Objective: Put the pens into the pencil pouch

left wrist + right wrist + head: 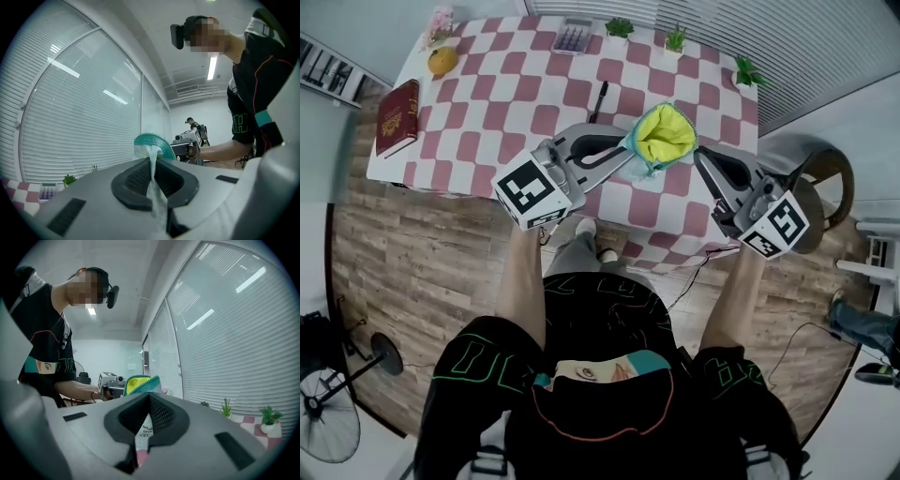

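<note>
Now both tools are closed on the pencil pouch [664, 139]: the left tool [623, 155] pinches its left rim, the right tool [698, 155] pinches a white label on its right side. The pouch is held open, yellow inside, above the worktop [506, 103] toward its near edge. A black pen [600, 101] lies beyond it, toward the far edge.

Pencil pouch [664, 139] (yellow-lined) over checkered table [487, 94]

pouch [664, 139] gapes open upward (pen [598, 101] lies clear behind it)
</note>
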`<state>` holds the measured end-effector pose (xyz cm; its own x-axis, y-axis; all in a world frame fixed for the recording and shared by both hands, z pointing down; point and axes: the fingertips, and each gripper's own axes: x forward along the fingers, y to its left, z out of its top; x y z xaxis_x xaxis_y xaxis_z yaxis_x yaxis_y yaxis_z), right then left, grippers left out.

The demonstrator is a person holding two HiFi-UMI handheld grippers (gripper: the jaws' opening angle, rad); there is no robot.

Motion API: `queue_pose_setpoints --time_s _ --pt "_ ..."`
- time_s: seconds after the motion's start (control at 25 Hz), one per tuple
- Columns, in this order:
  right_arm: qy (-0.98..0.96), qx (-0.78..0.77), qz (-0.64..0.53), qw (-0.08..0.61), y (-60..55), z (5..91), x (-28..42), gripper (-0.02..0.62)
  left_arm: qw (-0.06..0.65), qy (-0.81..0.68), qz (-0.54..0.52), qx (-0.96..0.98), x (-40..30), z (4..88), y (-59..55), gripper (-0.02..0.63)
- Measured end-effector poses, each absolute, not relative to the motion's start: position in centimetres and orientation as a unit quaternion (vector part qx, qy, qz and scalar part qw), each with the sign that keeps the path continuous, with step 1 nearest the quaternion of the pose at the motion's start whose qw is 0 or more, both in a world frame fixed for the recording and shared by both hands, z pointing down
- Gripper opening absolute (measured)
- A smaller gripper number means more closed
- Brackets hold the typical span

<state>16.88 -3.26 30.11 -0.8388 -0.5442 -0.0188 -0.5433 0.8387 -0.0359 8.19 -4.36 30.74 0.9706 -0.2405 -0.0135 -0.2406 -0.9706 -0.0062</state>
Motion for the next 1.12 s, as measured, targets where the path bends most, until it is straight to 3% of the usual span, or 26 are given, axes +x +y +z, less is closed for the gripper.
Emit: queue_pose_setpoints --time_s 0.4,0.68,1.12 --pt "0.956 -0.291 -0.039 0.008 -2.7 33.2 15.2 0.003 -0.002 0.135 -0.043 -0.990 6.6 33.0 -4.2 -0.002" --pt "0.941 -0.329 -0.064 0.043 -4.7 32.4 15.9 0.025 0.002 0.171 -0.062 -0.983 5.1 33.7 -6.1 -0.002" --pt "0.875 -0.469 -0.105 -0.056 -12.4 36.6 18.7 0.025 -0.001 0.209 -0.084 -0.974 3.4 34.9 -8.7 0.000"
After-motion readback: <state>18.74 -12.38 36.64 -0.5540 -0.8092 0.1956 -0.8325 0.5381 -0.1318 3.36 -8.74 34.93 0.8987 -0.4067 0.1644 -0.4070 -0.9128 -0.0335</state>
